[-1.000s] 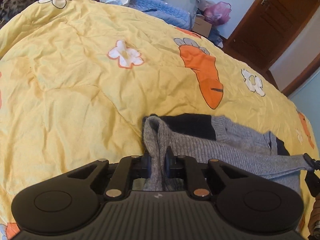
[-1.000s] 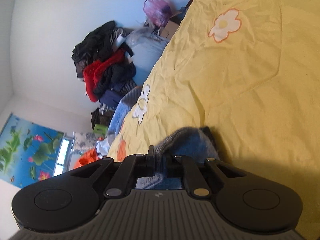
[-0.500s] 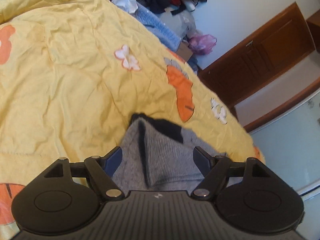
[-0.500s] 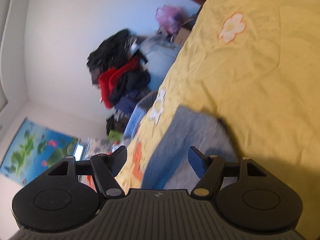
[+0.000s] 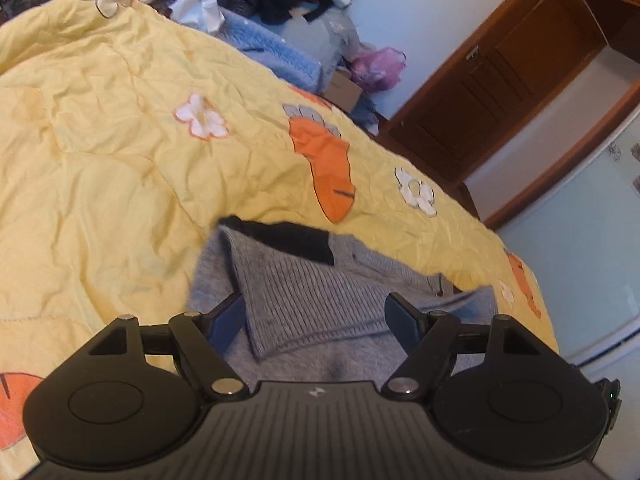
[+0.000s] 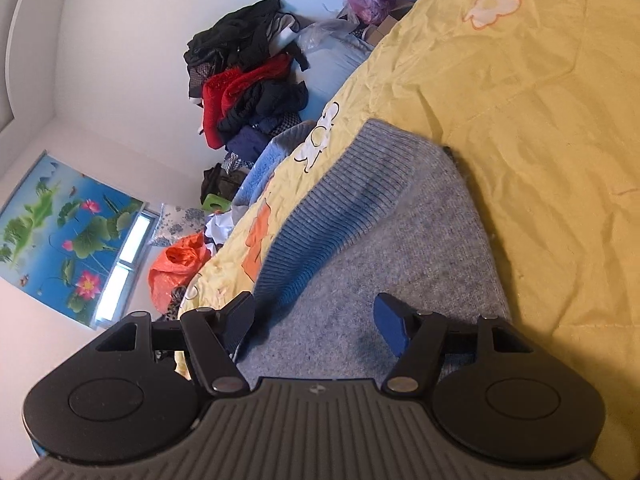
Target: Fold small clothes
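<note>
With both tools wide, jaws just opened, the sweater (image 5: 320, 296) lies loose on the bed (image 5: 100, 160). The left tool (image 5: 316, 320) and right tool (image 6: 314, 320) hold nothing. Snagged knit could undo the fold.

The near part of the sweater (image 5: 320, 300) is hidden behind the gripper body in both views. Its far end is blurred in the left wrist view, where a dark patch (image 5: 296, 240) cannot be made out. The quilt (image 6: 540, 140) is cut off by the edges. The clothes pile (image 6: 248, 80) is too jumbled to tell apart.
</note>
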{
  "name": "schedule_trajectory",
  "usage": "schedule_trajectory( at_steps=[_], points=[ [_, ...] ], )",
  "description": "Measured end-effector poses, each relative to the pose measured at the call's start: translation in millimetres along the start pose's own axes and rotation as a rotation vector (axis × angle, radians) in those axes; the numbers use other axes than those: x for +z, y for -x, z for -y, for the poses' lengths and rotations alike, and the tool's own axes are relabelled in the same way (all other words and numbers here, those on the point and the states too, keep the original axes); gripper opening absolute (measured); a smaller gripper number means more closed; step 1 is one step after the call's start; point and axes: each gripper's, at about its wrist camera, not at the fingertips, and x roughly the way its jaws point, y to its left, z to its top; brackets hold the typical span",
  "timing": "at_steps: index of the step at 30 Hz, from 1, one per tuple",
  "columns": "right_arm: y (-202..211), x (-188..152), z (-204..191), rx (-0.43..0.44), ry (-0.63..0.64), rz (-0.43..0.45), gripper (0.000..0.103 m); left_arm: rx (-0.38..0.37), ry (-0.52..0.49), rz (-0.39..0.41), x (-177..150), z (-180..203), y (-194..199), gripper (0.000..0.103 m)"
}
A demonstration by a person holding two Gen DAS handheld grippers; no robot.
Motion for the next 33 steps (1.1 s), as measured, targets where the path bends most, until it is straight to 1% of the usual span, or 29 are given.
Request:
schedule_trajectory(
  at_steps=[3, 6, 7, 8, 9, 10, 11, 12, 13, 14, 15, 16, 17, 18, 19, 20, 22, 24, 25, 27, 28, 30, 31, 33],
  points=[
    [2.2, -2.6, 2.1, 0.009, -0.012, 0.0, 0.069, 0.01, 0.018, -0.027, -3.1, -2.6, -11.8, 0.076],
    [2.5, -3.4, 1.2, 0.003, -0.004, -0.006, 0.069, 0.041, 0.041, -0.063, -2.6, -6.2, -27.4, 0.076],
    [2.1, -3.3, 0.7, 0.002, -0.001, -0.008, 0.069, 0.064, 0.039, -0.071, -1.4, -5.6, -33.4, 0.073],
    [2.3, -3.7, 0.7, 0.001, 0.002, -0.01, 0.069, 0.091, 0.03, -0.085, 1.1, -3.9, -40.4, 0.061],
    [1.3, -3.9, 0.6, 0.001, 0.004, -0.01, 0.069, 0.11, 0.022, -0.106, 5.2, -2.1, -48.3, 0.026],
    [1.5, -4.1, 0.6, 0.001, 0.005, -0.01, 0.069, 0.1, 0.037, -0.121, 11.0, -2.3, -55.5, 0.012],
    [1.6, -3.9, 0.6, 0.001, 0.006, -0.011, 0.069, 0.058, 0.07, -0.114, 18.4, -5.0, -60.1, 0.012],
    [1.4, -3.6, 1.2, 0.0, 0.003, -0.011, 0.069, -0.025, 0.103, -0.064, 25.8, -10.3, -59.8, 0.013],
    [1.2, -3.3, 2.1, 0.001, -0.001, -0.01, 0.068, -0.073, 0.131, 0.006, 32.6, -16.8, -55.2, 0.014],
    [1.0, -3.8, 2.6, 0.001, -0.004, -0.008, 0.068, -0.049, 0.194, 0.067, 37.0, -25.6, -49.5, 0.015],
    [1.3, -3.7, 2.6, 0.001, -0.005, -0.006, 0.068, -0.028, 0.284, 0.114, 37.2, -37.3, -42.0, 0.019],
    [2.5, -4.6, 2.4, -0.003, -0.004, -0.004, 0.068, -0.047, 0.362, 0.165, 32.8, -49.4, -32.4, 0.025],
    [5.1, -5.5, 1.9, -0.011, -0.005, 0.0, 0.068, -0.058, 0.408, 0.196, 24.9, -58.8, -23.3, 0.03],
    [9.1, -7.0, 1.0, -0.024, -0.009, 0.007, 0.068, -0.036, 0.411, 0.191, 18.1, -63.0, -14.9, 0.041],
    [15.0, -8.9, -1.5, -0.035, -0.01, 0.012, 0.069, -0.002, 0.385, 0.178, 9.9, -63.7, -4.9, 0.053],
    [22.4, -12.0, -5.2, -0.043, -0.002, 0.016, 0.071, 0.022, 0.351, 0.182, -2.0, -63.1, 7.0, 0.061],
    [44.0, -23.2, -14.7, -0.041, 0.044, 0.035, 0.071, 0.044, 0.293, 0.199, -32.8, -60.3, 32.8, 0.064],
    [72.5, -41.2, -21.0, -0.032, 0.079, 0.063, 0.074, -0.001, 0.278, 0.186, -66.3, -59.2, 53.0, 0.064],
    [87.2, -51.4, -20.9, -0.028, 0.079, 0.075, 0.075, -0.027, 0.291, 0.177, -82.8, -59.3, 61.1, 0.064],
    [114.8, -72.4, -17.8, -0.051, 0.075, 0.1, 0.075, -0.067, 0.319, 0.153, -114.1, -59.4, 72.2, 0.065],
    [127.1, -82.4, -15.2, -0.078, 0.073, 0.115, 0.075, -0.082, 0.343, 0.146, -128.6, -60.6, 76.7, 0.067],
    [145.5, -98.5, -7.2, -0.136, 0.046, 0.132, 0.075, -0.129, 0.393, 0.137, -153.3, -65.1, 84.7, 0.068],
    [151.7, -104.1, -2.6, -0.157, 0.022, 0.13, 0.075, -0.147, 0.41, 0.126, -162.8, -65.6, 87.3, 0.073],
    [155.6, -111.3, 5.5, -0.158, -0.017, 0.126, 0.076, -0.156, 0.458, 0.1, -174.9, -65.7, 85.1, 0.084]
  ],
)
